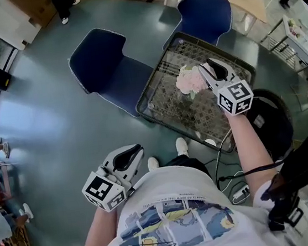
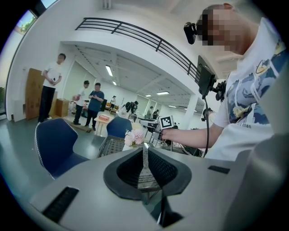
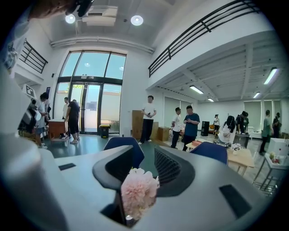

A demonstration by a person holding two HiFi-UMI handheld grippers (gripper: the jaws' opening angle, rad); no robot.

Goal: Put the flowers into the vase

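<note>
We count two grippers: left gripper (image 1: 136, 149) and right gripper (image 1: 204, 70), with one marker cube (image 1: 104, 191) on each. Two blue chairs (image 1: 108, 64) (image 1: 204, 7). One mesh-topped table (image 1: 146, 103). One bunch of pink flowers (image 1: 189, 80); we can't count the separate blooms. Two white shoes (image 1: 153, 162) (image 1: 182, 145). In the left gripper view, three standing people (image 2: 53, 85) (image 2: 83, 100) (image 2: 96, 101) on the left; the ones farther back are too small for us to count.

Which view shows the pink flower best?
The right gripper view: the pink flower sits close up between the right gripper's parted jaws, with its petals clear. The head view shows it small, from above, beside that gripper. The left gripper view shows it tiny and distant.
</note>
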